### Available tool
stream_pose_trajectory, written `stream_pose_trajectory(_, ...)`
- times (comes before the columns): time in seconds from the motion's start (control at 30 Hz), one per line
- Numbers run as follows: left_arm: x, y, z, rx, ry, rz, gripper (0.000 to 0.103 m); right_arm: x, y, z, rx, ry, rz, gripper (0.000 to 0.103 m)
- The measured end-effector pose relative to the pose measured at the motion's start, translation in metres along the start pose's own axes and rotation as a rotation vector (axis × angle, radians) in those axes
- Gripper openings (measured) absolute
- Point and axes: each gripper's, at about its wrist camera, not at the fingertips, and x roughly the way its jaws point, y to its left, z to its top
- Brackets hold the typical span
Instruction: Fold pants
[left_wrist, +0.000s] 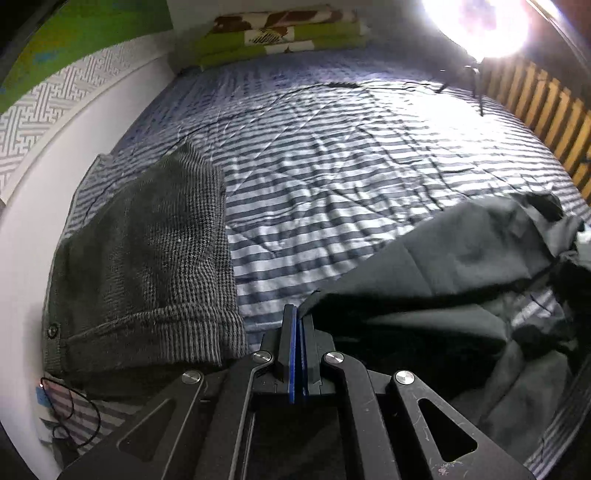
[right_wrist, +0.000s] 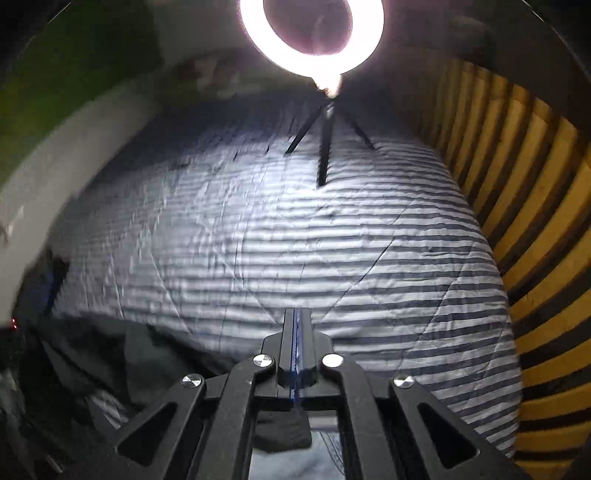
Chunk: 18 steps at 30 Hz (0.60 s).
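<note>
Left wrist view: the left gripper (left_wrist: 300, 321) has its jaws pressed together on a corner of the dark pants (left_wrist: 443, 280), and the cloth runs away from the tips toward the right side of the picture, where it ends in a loose, crumpled heap. So the garment's long axis lies roughly across the striped quilt (left_wrist: 332, 177), from this claw off toward the other hand.

In the right wrist view the right gripper (right_wrist: 297, 325) looks nearly shut, with a scrap of dark fabric visible low down behind the fingers; whether the tips themselves pinch it I cannot tell. The rest of the pants sits at that picture's lower left, so the left hand is the one with the sure hold.

A folded grey knit garment (left_wrist: 147, 258) lies just left of the left claw. Ahead, the quilt is open up to the ring light (right_wrist: 312, 37) and its tripod (right_wrist: 325, 147).
</note>
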Motion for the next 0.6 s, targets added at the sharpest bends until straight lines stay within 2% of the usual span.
stream_pose_trajectory(0.07,0.010,0.004,0.003,-0.020,0.006,0.009,0.001,0.022,0.030,-0.010,-0.098,0.067,0.061,0.038)
stream_pose_trajectory(0.1,0.016,0.005,0.005,-0.036,0.013,0.004,0.001,0.029,0.044,-0.014,-0.153,0.072,0.059,0.041)
stream_pose_trajectory(0.2,0.026,0.002,0.004,-0.025,0.031,0.008,0.001,0.071,0.101,-0.030,-0.363,0.169,0.057,0.044)
stream_pose_trajectory(0.3,0.030,0.003,0.002,-0.018,0.039,0.004,0.001,0.105,0.135,-0.055,-0.520,0.263,0.050,0.044)
stream_pose_trajectory(0.4,0.032,0.005,0.002,-0.019,0.042,-0.001,0.001,0.113,0.146,-0.075,-0.569,0.294,0.075,0.044)
stream_pose_trajectory(0.47,0.033,0.006,0.003,-0.016,0.041,-0.001,0.001,0.116,0.142,-0.078,-0.562,0.283,0.057,0.044)
stream_pose_trajectory(0.5,0.033,0.005,0.003,-0.016,0.040,0.001,0.001,0.119,0.138,-0.077,-0.545,0.286,0.035,0.043)
stream_pose_trajectory(0.53,0.034,0.004,0.003,-0.016,0.040,-0.002,0.001,0.121,0.135,-0.076,-0.525,0.291,0.018,0.030)
stream_pose_trajectory(0.57,0.034,0.003,0.004,-0.013,0.038,-0.007,0.001,0.122,0.131,-0.074,-0.504,0.293,0.004,0.006)
stream_pose_trajectory(0.6,0.034,0.000,0.003,-0.008,0.037,-0.006,0.001,0.122,0.129,-0.072,-0.486,0.289,-0.005,0.003)
